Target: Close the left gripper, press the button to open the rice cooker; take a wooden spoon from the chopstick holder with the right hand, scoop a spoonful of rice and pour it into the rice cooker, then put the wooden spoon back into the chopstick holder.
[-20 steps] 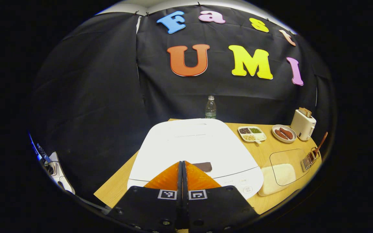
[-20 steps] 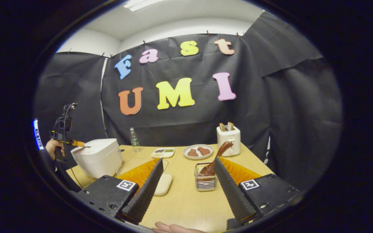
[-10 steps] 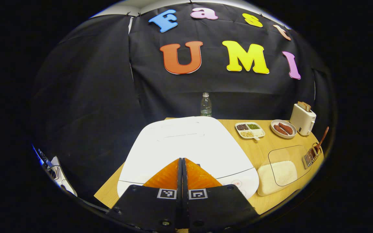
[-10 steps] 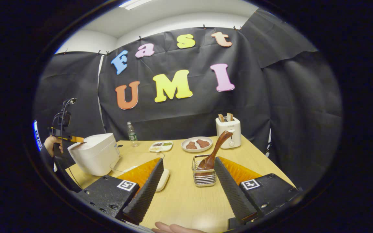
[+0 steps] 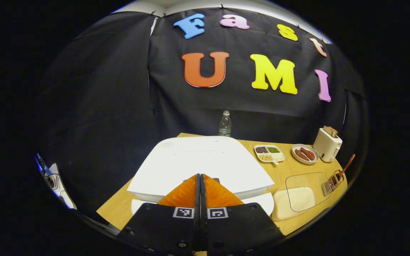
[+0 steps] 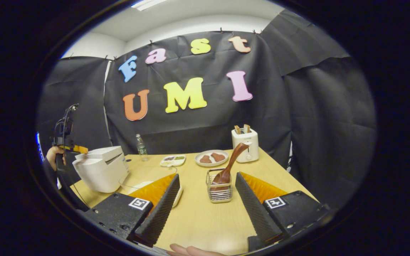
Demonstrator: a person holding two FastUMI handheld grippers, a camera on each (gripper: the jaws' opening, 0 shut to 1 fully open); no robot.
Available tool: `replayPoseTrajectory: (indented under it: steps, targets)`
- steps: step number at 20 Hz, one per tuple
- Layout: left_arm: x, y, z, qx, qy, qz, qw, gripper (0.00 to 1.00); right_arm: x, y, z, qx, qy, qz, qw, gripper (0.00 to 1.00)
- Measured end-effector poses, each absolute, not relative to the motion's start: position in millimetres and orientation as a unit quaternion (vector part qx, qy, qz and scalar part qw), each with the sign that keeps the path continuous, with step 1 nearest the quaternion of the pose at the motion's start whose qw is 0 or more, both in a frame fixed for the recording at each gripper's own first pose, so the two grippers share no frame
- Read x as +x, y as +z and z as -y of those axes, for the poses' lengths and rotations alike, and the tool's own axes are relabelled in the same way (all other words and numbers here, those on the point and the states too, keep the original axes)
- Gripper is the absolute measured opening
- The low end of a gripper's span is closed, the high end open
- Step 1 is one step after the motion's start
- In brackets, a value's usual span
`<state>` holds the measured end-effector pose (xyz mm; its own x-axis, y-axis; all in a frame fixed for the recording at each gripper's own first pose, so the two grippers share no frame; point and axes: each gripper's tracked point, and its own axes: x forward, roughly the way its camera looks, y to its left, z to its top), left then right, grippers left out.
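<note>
With fingers pressed together to make one blunt tip, the left gripper [image 5: 200, 176] sits at the rice cooker [image 5: 198, 167] front, whose lid stands ajar, while the right gripper [image 6: 205, 202], fingers spread wide, faces the wooden spoon [image 6: 229, 164] leaning toward one o'clock in the chopstick holder [image 6: 219, 191], seemingly lined up to take it.

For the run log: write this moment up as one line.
left gripper: shut, at rice cooker front | lid: popped ajar | right gripper: open, facing chopstick holder | wooden spoon: in holder

Black cloth wall [image 6: 315, 117] hangs behind a wooden table [image 6: 205, 220], under a white ceiling with a strip light [image 6: 146, 4].
</note>
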<state>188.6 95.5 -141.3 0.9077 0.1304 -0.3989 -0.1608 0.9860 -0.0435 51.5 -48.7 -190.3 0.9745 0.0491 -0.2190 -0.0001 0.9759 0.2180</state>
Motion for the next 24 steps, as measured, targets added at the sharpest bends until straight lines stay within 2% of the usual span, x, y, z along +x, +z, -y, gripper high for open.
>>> replayPoseTrajectory:
  steps: [3, 7, 8, 10, 11, 14, 18, 19, 24]
  targets:
    - [182, -107, -98, -0.036, 0.079, -0.163, 0.983, 0.00, 49, -191, 55, 0.107, 0.005, -0.112, 0.988, 0.98]
    - [146, -82, -90, -0.038, 0.086, -0.131, 0.987, 0.00, 42, -191, 59, 0.105, 0.004, -0.108, 0.989, 1.00]
    - [134, -72, -91, -0.032, 0.094, -0.112, 0.989, 0.11, 42, -192, 63, 0.107, -0.004, -0.108, 0.988, 1.00]
    - [111, -62, -87, -0.006, 0.104, -0.088, 0.991, 0.20, 41, -193, 63, 0.107, -0.012, -0.111, 0.988, 1.00]
    - [100, -60, -81, 0.005, 0.101, -0.084, 0.991, 0.36, 40, -191, 63, 0.105, -0.013, -0.110, 0.988, 0.98]
    - [68, -53, -51, 0.026, 0.067, -0.068, 0.995, 0.94, 42, -191, 71, 0.098, -0.024, -0.107, 0.989, 1.00]
    - [27, -41, -47, 0.001, 0.068, -0.041, 0.997, 0.94, 51, -200, 74, 0.101, -0.021, -0.110, 0.989, 0.98]
    - [20, -40, -46, -0.007, 0.067, -0.033, 0.997, 0.94, 55, -202, 76, 0.104, -0.021, -0.110, 0.988, 1.00]
    - [-21, -54, -48, -0.014, 0.060, -0.026, 0.998, 0.95, 84, -214, 85, 0.117, -0.027, -0.109, 0.987, 1.00]
